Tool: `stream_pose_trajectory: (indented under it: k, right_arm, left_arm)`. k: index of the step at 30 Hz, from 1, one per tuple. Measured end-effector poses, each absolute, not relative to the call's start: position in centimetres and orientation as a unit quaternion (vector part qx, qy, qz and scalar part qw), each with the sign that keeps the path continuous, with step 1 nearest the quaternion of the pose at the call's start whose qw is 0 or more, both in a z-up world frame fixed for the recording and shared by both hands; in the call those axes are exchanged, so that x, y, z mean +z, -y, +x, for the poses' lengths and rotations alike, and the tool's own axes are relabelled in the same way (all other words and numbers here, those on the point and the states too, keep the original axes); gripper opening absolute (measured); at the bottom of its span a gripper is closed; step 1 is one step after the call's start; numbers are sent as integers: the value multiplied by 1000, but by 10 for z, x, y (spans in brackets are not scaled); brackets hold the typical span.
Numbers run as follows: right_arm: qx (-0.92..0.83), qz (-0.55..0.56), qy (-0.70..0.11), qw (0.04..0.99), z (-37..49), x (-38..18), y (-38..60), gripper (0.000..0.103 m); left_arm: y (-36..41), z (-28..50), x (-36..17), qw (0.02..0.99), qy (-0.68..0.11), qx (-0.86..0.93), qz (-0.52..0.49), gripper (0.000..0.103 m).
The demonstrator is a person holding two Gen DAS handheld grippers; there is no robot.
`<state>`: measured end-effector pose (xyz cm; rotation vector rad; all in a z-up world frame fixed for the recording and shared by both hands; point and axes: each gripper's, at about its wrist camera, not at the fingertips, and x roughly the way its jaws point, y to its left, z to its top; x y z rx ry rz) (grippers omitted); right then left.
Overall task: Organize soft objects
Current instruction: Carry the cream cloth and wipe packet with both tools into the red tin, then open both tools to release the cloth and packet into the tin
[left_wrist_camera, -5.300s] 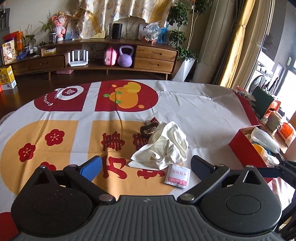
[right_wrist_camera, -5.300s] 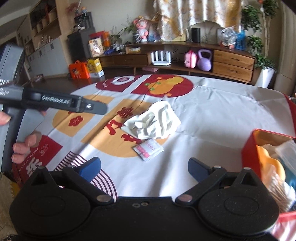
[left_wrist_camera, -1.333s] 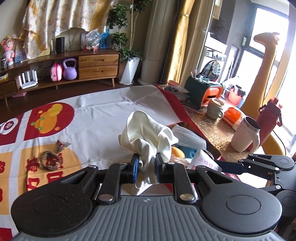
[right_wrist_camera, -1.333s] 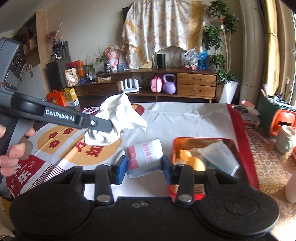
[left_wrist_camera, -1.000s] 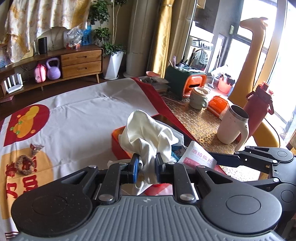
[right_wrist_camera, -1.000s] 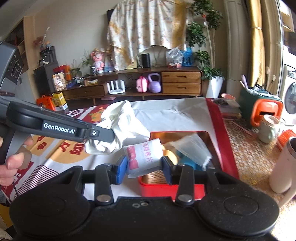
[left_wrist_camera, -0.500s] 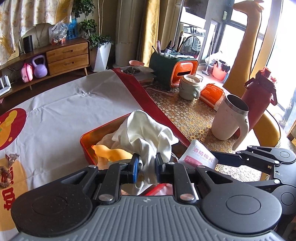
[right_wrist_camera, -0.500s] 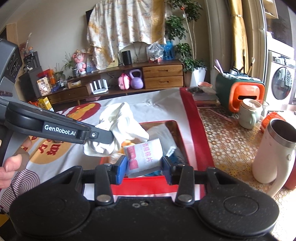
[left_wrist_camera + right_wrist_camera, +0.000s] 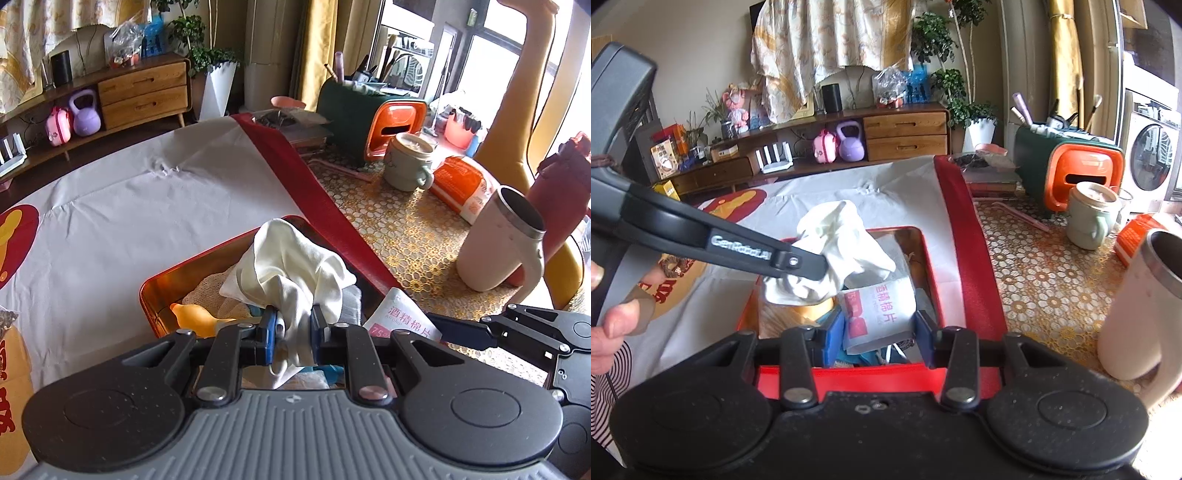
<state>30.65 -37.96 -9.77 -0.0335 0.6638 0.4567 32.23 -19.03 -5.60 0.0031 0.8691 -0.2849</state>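
My left gripper point(image 9: 293, 332) is shut on a cream white cloth point(image 9: 291, 266) and holds it over the red tin box point(image 9: 155, 284). The cloth also shows in the right wrist view point(image 9: 842, 251), pinched by the left gripper's fingers point(image 9: 798, 264). My right gripper point(image 9: 881, 328) is shut on a white alcohol-wipe packet point(image 9: 879, 310) with pink print, held above the box point(image 9: 849, 380). The packet also shows in the left wrist view point(image 9: 397, 317). The box holds an orange soft toy point(image 9: 195, 317), gauze and clear bags.
A white steel-rimmed mug point(image 9: 502, 243), a dark red bottle point(image 9: 561, 199), a green cup point(image 9: 406, 162) and an orange pack point(image 9: 461, 188) stand on the lace mat right of the box. A brown hair tie point(image 9: 670, 267) lies on the printed cloth at left.
Both grippers have carried the cloth and the packet from the middle of the table rightward and now hold them lower over the red box. Both stay shut.
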Motion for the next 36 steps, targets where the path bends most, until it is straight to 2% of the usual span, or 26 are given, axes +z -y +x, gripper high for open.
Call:
stream_pose_trajectory:
  k: [20,25,30,36]
  right_arm:
    - [222,-54,-353,907,324,-125,352,42]
    - [221,-47,-356,907,326,-125,353,46]
    - [218,-44,-355,908,324,-121,354,56]
    - [212,-37,-353,911,319,-115,357,61]
  left_arm:
    - [185,350,-103,885,-451,-112,14,18]
    - [187,348,-103,887,-448,-112,19,18]
    - [186,344,-99,887,-447,-112,19,20]
    - [181,334,-91,891,-438,-118,18,21]
